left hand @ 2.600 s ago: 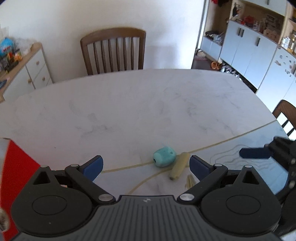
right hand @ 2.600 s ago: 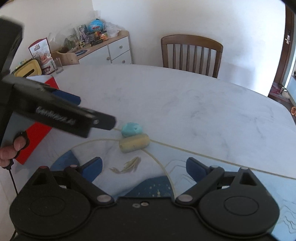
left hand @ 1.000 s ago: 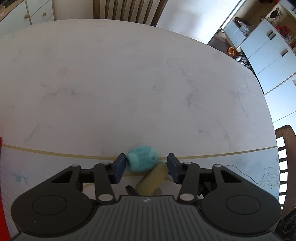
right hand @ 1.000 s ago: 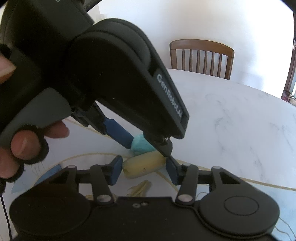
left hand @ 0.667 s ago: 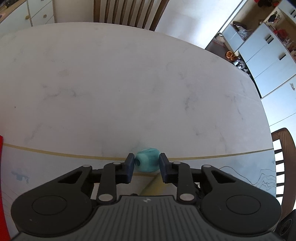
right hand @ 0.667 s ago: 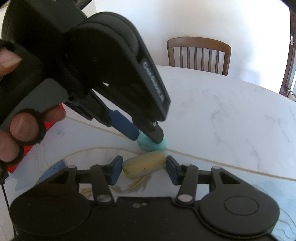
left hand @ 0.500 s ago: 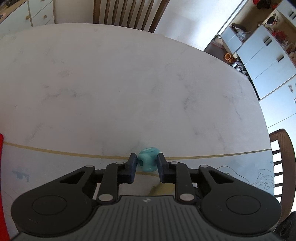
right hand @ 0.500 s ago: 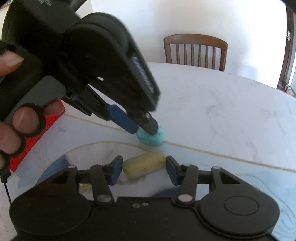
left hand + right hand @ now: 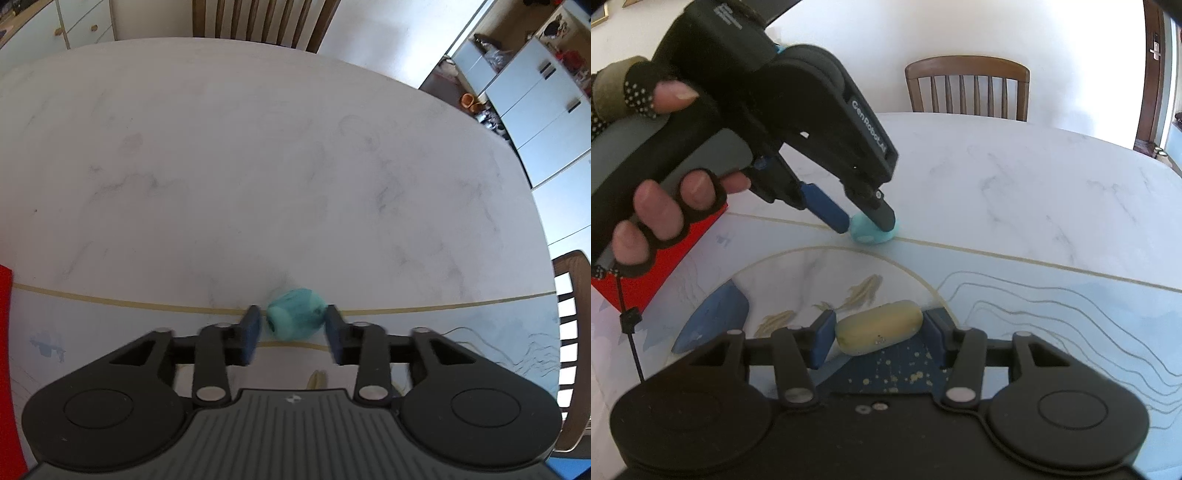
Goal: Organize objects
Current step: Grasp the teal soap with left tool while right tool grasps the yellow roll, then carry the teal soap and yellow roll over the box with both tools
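Two grippers: left gripper point(image 9: 293, 328) opening around teal toy point(image 9: 295, 313).

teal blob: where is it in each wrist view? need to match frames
Left wrist: teal blob low centre, between the opening left gripper pads, on the gold line.
Right wrist: left of centre, under that gripper's tips.
Shared landmark: the gold line.

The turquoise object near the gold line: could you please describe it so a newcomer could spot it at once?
On the marble table, follow the thin gold line to the left gripper, whose jaws are opening. Between them sits the small rounded turquoise block; its neighbour, the pale yellow cylinder, is longer.
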### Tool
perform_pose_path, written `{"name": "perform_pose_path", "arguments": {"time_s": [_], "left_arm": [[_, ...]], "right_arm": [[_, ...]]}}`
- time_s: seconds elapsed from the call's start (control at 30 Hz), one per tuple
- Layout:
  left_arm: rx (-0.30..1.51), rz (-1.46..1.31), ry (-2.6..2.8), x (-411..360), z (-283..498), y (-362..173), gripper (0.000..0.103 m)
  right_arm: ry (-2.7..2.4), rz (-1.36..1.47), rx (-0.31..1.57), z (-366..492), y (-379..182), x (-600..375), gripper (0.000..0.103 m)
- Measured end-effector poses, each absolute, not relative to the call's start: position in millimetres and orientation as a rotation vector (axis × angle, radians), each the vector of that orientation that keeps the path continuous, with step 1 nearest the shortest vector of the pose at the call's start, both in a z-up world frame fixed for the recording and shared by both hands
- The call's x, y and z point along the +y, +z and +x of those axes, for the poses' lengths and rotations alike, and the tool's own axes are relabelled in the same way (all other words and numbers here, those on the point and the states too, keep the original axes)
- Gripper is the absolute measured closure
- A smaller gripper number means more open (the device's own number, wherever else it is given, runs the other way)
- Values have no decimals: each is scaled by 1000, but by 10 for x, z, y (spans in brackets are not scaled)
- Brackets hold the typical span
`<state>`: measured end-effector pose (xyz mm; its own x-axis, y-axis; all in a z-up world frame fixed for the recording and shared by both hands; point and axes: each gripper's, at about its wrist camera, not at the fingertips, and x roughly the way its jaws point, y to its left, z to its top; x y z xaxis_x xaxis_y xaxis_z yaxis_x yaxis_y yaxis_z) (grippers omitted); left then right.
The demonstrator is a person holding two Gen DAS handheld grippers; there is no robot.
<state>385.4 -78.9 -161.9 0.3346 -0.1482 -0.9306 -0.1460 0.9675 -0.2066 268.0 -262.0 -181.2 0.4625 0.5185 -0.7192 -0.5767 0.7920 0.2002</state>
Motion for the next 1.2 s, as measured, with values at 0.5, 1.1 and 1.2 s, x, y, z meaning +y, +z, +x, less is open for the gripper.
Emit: {"name": "perform_pose_path", "arguments": {"time_s": [0.5,1.1,1.2], "left_arm": [[1220,-150,122,-1047,3808,-1641,52],[1184,-139,71,-901,3585,-1521,66],[1181,-158,49,-777,3464,-1444,66]], "right_arm": [[674,-76,858,2630,-1805,-2495,53],[642,-64,864,2458,-1710,-2471,53],[637,-70,856,2423,-1621,-2483,53]]}}
